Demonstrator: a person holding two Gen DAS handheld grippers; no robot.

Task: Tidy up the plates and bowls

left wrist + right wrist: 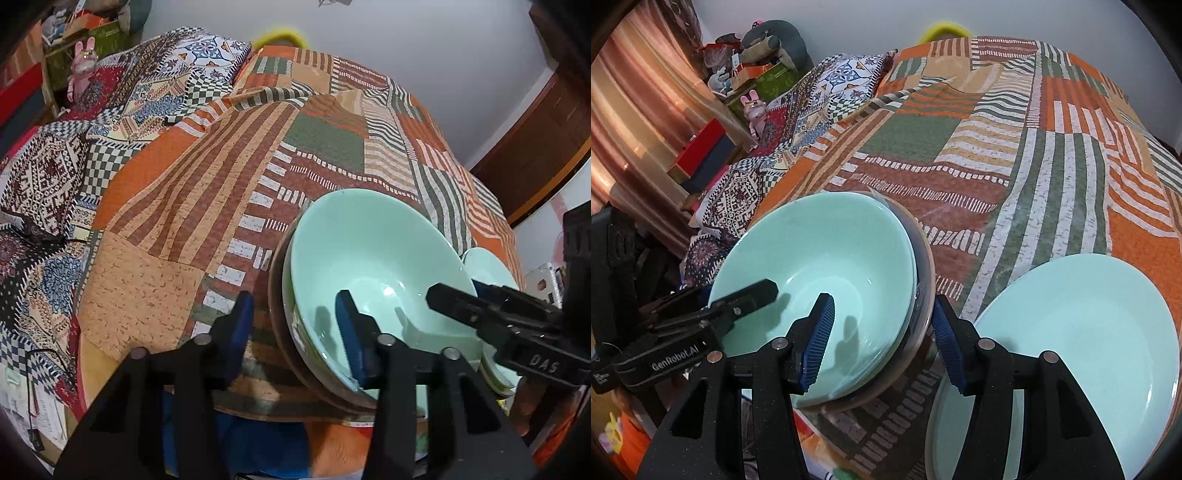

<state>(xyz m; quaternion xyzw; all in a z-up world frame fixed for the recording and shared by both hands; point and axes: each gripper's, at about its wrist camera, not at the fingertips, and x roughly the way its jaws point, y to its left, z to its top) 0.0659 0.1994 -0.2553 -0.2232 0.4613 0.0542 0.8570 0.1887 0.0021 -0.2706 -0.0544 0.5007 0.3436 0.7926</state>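
Left gripper (295, 332): matte black, angular frame; two arms, each carrying round silver screw heads behind the jaws and ending in a ribbed blue pad. Right gripper (882, 343): same black build, same silver screws, blue ribbed pads facing inward across the jaws. White lettering marks the bodies behind the jaws: "GenRobot.AI" on the left, "DAS" on the right.
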